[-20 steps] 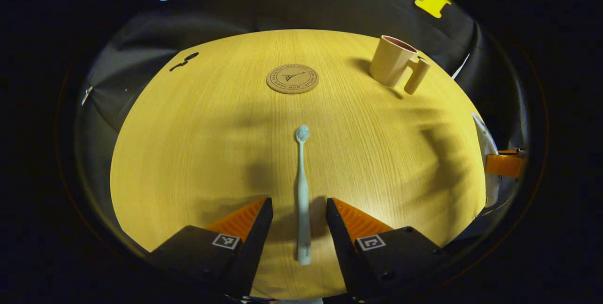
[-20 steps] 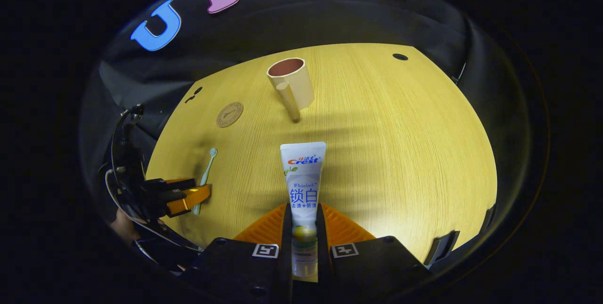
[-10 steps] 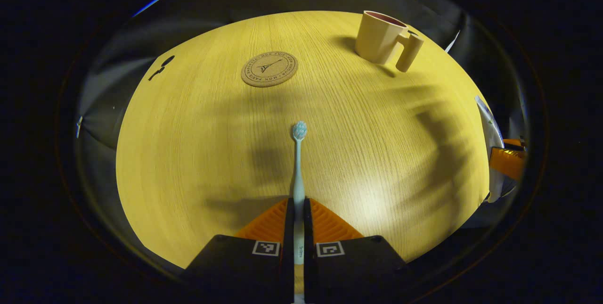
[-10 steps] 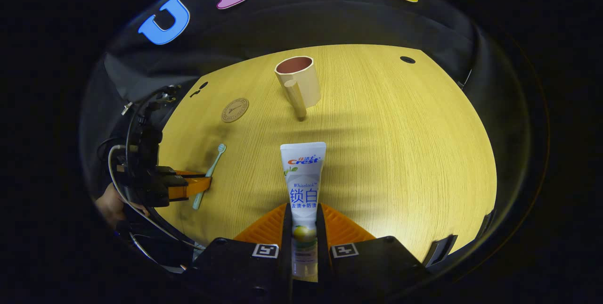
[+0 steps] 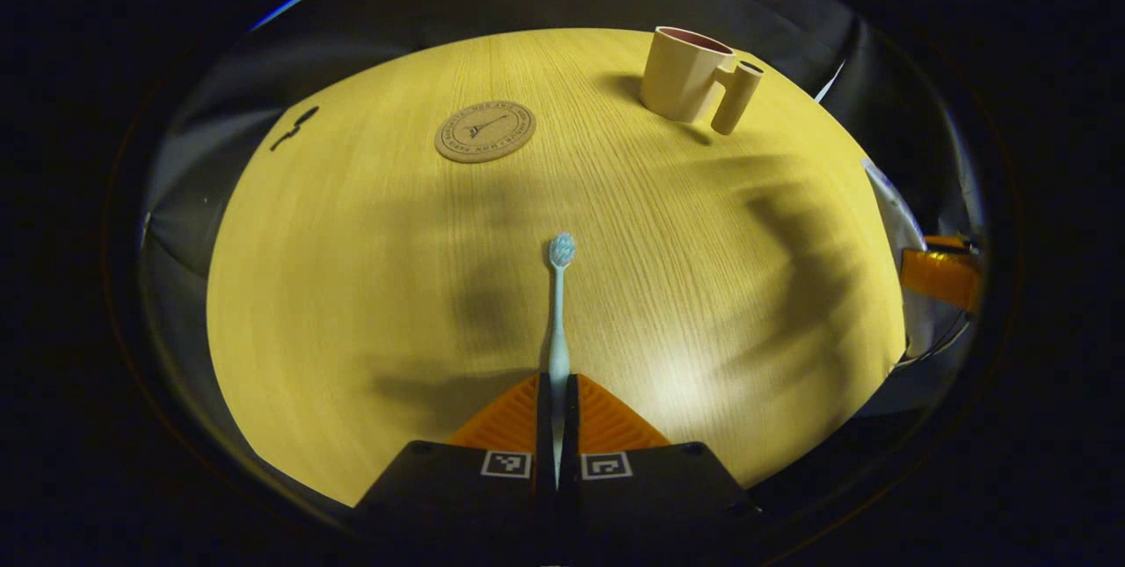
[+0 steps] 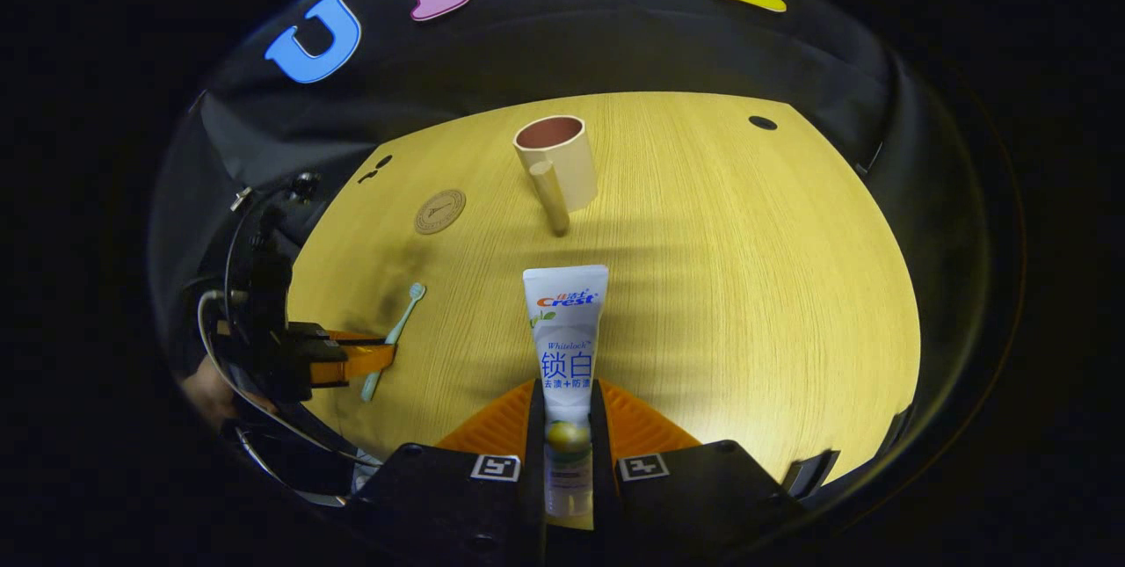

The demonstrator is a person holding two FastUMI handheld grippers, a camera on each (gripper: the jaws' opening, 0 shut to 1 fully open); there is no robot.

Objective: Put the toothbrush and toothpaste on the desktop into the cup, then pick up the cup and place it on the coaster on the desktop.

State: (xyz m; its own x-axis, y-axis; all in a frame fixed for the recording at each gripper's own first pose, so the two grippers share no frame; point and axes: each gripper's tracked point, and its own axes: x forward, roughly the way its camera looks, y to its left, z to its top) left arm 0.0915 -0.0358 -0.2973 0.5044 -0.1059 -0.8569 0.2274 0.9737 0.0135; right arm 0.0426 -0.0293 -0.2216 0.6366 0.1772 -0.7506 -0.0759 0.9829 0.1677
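In the left gripper view my left gripper (image 5: 557, 384) is shut on the handle of a pale blue toothbrush (image 5: 557, 312), whose bristle head points away over the wooden table (image 5: 352, 268). My right gripper (image 6: 567, 391) is shut on a white toothpaste tube (image 6: 565, 321) that sticks out forward. The beige cup (image 5: 681, 83) with a side handle stands upright at the far right in the left gripper view, and straight ahead as the cup (image 6: 558, 158) in the right gripper view. A round cork coaster (image 5: 484, 131) lies left of the cup. The left gripper (image 6: 373, 360) also shows at the left in the right gripper view.
The table's far edge meets the booth's black cloth wall. A small dark hole (image 6: 761, 122) marks the tabletop at the far right, and a dark mark (image 5: 294, 124) sits at its far left. The right gripper (image 5: 940, 272) shows at the table's right edge.
My left gripper went from open around the toothbrush handle to shut on it and has lifted it slightly. The right gripper keeps its hold on the toothpaste and has drifted only a little.
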